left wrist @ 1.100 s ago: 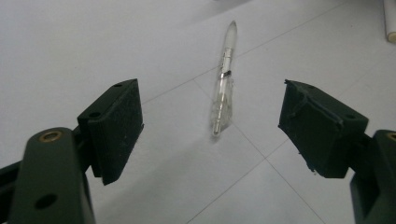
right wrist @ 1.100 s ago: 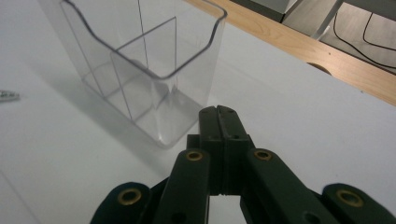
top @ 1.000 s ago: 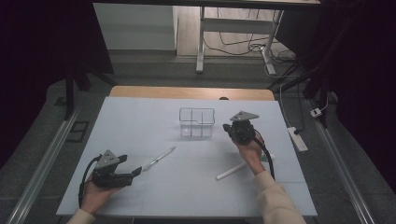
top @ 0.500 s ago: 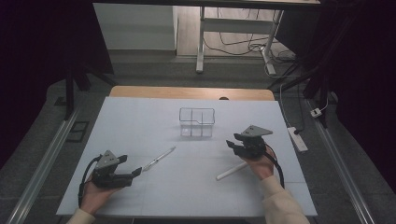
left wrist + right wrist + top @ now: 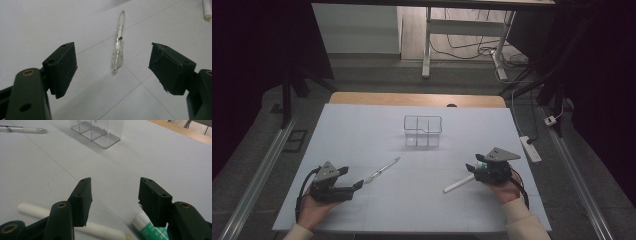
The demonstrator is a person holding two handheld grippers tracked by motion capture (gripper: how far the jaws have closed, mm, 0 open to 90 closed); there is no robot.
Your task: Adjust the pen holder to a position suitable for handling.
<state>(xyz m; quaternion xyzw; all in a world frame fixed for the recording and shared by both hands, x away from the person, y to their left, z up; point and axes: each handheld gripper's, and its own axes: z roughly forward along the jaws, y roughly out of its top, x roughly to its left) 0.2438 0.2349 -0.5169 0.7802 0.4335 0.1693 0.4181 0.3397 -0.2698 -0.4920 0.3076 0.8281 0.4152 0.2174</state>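
Observation:
A clear plastic pen (image 5: 382,170) lies on the white table (image 5: 362,125), left of the middle. My left gripper (image 5: 358,185) rests near the front left, open, pointing at that pen. In the left gripper view the pen (image 5: 118,47) lies ahead between the spread jaws of my left gripper (image 5: 113,70), apart from both. A white stick (image 5: 458,184) lies front right, with my right gripper (image 5: 471,167) open just above its near end. In the right gripper view the white stick (image 5: 32,210) runs under the left jaw of my right gripper (image 5: 116,187). A green-and-white tube (image 5: 147,226) lies by the right jaw.
A clear divided box (image 5: 423,131) stands upright at the table's middle back, seen again as the clear box (image 5: 97,131). A white power strip (image 5: 531,149) lies off the table's right edge. A wooden strip (image 5: 417,99) borders the far edge.
My right gripper has drawn back from beside the clear box toward the front right and now sits over the white stick's end. The left gripper and the pen have not moved.

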